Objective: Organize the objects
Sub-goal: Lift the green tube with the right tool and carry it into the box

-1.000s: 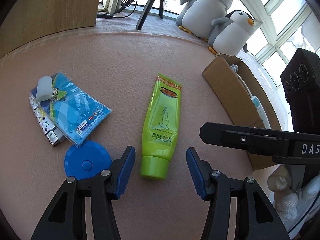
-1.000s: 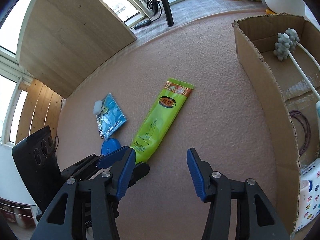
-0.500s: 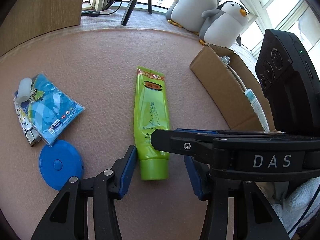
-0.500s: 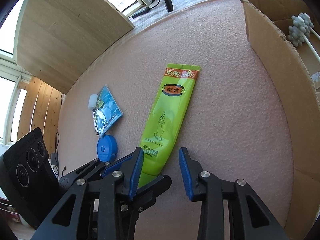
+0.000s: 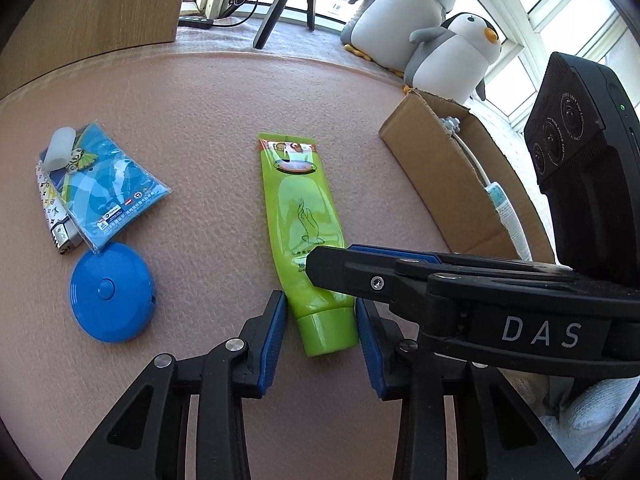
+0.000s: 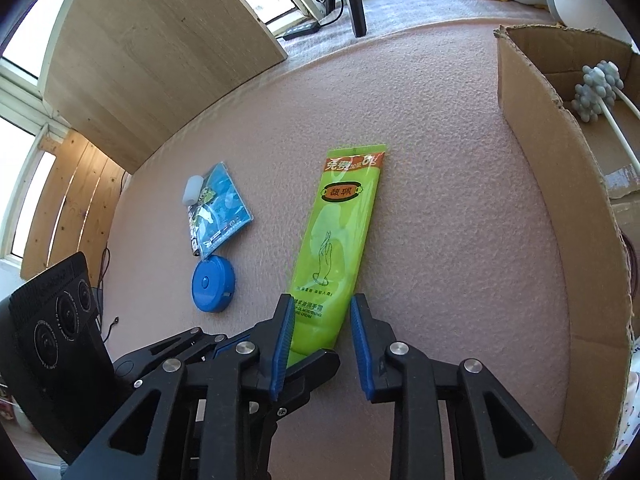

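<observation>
Two Claws Around One Green Tube

Two claws meet at the cap end of a green tube [image 5: 303, 240] that lies flat on the pink mat [image 5: 200, 112].

On the far left of the left wrist view sits a blue packet [image 5: 108, 190] with a small white cap [image 5: 60, 154] on top of it. Just below it lies a round blue tape measure [image 5: 112, 297]. They are apart from the tube.

In the middle, the left claw [image 5: 322, 334] is open. Its two blue pads [image 5: 273, 344] stand on each side of the tube's green cap. I cannot tell if the pads touch the cap.

The right claw [image 6: 322, 336] comes in from the right side and crosses over the lower part of the tube. It is open too. In its own view, its blue pads sit on each side of the tube's body, just above the cap end. The pads look very near the tube, but I cannot tell if they press it. One finger of the left claw pokes in under it.

To the right stands a cardboard box [image 5: 448, 176]. It is near the tube but not touching it. A white stick with a bumpy grey end [image 6: 598, 92] lies inside. Two toy penguins [image 5: 452, 54] sit behind the box by the window.
</observation>
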A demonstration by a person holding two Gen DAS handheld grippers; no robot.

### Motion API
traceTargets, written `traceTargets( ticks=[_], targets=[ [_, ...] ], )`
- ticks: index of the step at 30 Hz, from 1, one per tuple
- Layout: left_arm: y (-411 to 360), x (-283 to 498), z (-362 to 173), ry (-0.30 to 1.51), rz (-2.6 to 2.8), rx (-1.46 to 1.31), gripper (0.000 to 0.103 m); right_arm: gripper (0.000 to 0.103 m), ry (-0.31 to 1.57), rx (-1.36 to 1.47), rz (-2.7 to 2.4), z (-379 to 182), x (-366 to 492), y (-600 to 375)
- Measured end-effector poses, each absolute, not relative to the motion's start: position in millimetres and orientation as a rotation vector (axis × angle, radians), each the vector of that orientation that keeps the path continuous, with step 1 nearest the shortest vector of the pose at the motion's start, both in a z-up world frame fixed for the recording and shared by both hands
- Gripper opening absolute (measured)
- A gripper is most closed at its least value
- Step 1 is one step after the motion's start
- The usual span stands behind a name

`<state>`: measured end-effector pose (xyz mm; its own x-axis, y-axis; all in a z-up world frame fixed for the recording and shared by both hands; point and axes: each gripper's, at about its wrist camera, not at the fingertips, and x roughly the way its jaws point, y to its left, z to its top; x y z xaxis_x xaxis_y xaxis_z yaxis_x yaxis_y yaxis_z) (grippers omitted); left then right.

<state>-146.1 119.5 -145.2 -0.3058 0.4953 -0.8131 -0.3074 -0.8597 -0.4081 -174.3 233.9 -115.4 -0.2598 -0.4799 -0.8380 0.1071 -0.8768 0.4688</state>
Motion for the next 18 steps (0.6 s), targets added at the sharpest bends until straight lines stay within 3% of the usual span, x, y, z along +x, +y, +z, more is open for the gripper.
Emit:
traceTargets(
  ticks=[8,18],
  targets=[
    [117.9,-130.1,-140.0,-0.302,2.180,-1.441,0.038,0.022,-0.440,1.592,-2.193,-106.4,-159.0,241.6],
    [132.0,-117.1,-95.8,-0.267,2.221,-1.331,0.038,0.022,-0.418,1.462,-2.272,-61.5,-143.8,259.1]
  ],
)
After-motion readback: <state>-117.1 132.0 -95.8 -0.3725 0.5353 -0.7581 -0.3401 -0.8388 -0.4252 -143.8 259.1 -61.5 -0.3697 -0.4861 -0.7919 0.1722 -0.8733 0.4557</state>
